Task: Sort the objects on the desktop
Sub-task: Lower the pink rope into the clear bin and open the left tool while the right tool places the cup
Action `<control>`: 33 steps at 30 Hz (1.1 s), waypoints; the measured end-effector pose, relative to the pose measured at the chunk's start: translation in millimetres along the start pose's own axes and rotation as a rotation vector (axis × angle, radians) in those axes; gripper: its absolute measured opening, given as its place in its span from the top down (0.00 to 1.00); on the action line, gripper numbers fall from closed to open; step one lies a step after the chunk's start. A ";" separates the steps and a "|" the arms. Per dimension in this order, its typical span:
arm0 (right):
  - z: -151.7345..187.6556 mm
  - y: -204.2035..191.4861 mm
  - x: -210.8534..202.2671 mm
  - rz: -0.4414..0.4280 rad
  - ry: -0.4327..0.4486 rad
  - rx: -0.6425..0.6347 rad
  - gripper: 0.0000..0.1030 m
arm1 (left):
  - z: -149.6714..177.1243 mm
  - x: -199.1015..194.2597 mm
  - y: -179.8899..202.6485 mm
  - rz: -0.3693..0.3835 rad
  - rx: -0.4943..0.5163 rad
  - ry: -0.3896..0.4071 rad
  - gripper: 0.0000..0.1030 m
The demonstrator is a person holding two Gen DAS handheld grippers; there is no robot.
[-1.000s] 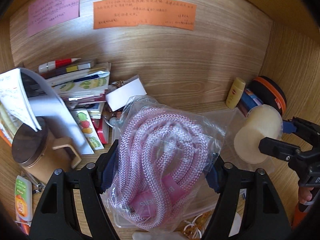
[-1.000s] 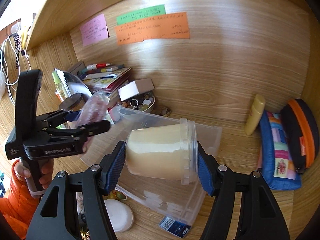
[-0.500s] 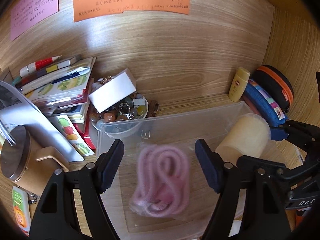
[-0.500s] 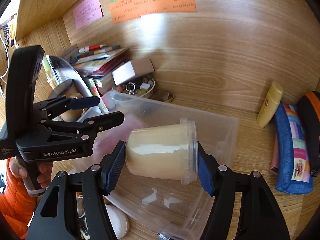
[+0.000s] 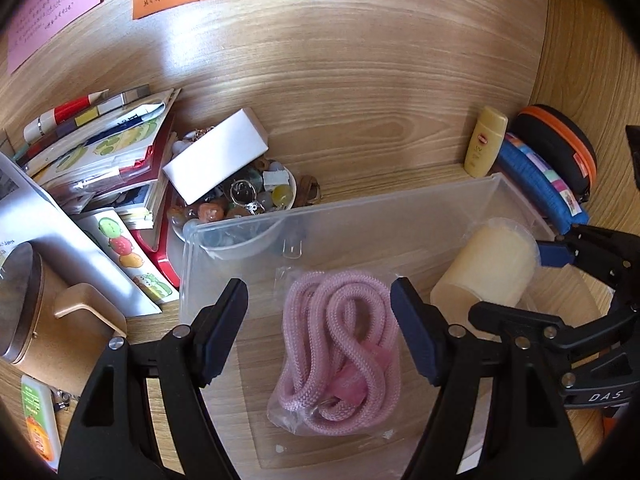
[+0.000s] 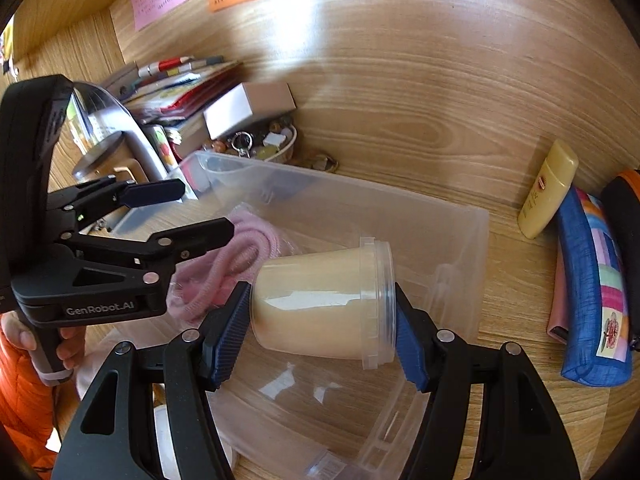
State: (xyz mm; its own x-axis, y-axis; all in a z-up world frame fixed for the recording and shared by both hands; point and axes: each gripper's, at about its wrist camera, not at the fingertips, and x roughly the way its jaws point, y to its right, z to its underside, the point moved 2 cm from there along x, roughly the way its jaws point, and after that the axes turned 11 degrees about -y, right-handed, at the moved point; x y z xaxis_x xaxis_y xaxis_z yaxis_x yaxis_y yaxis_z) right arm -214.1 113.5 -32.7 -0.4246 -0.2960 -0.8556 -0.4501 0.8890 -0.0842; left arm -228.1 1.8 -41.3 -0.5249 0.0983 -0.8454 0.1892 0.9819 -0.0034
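Left hand-held gripper [image 5: 319, 330] is held with jaws spread wide, nothing clamped. Right hand-held gripper [image 6: 323, 330] is clamped tight, fingers pointed toward 12 o'clock.

Both views are bright and mostly sharp, with heavy fisheye bending and black corners. Soft daylight glare streaks the wooden back wall [image 6: 400, 60] above the clear bin [image 6: 460, 240], which shows small reflections.

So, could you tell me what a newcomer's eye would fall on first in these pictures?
Probably the coiled pink rope in its clear bag, lying inside the clear plastic bin beneath the open left gripper. Next, the cream-filled lidded plastic tub, clamped sideways in the right gripper over that bin.
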 end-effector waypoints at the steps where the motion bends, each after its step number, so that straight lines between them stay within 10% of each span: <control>1: 0.3 -0.5 -1.4 0.010 0.010 -0.006 0.40 | 0.5 -0.2 -0.1 0.000 0.001 -0.002 0.28; 33: 3.5 -14.5 -73.1 0.120 0.170 -0.060 0.16 | 3.8 -57.5 -4.2 -0.062 -0.020 0.111 0.04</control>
State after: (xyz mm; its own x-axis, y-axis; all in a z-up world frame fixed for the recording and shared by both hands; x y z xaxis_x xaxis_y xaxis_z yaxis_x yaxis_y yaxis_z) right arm -173.8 123.5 29.2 -0.6023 -0.2484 -0.7587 -0.4320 0.9006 0.0481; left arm -195.5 -8.6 5.3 -0.6240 0.0539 -0.7796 0.1378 0.9896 -0.0418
